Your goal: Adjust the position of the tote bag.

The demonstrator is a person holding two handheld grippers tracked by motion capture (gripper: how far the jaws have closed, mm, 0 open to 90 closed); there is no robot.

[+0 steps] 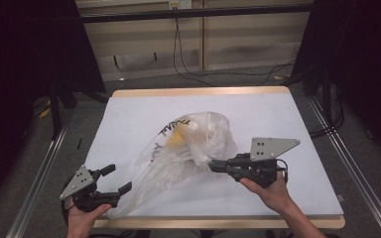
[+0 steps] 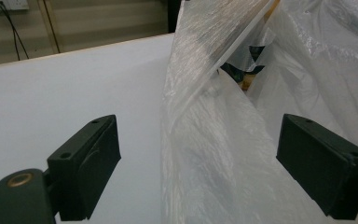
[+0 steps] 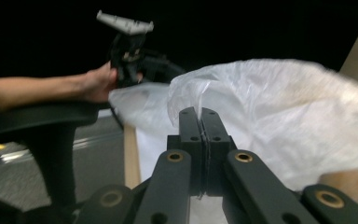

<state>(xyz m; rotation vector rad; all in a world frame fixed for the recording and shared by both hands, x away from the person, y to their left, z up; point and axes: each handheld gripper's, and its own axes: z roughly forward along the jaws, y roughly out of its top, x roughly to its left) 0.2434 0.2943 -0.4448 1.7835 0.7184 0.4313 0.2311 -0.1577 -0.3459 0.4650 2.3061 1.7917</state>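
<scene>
Right gripper view: right claw [image 3: 199,116] clamped on bag [image 3: 279,112].

Plastic bag [image 1: 183,153] sprawls from table [image 1: 139,106] middle to near-left corner, blocking path there. Far edge, left edge strip, right edge strip: bare surface, open for passage. Film lies between spread jaws of left gripper [image 1: 115,179]. Right gripper [image 1: 212,165] clamps bag's right fold.
</scene>
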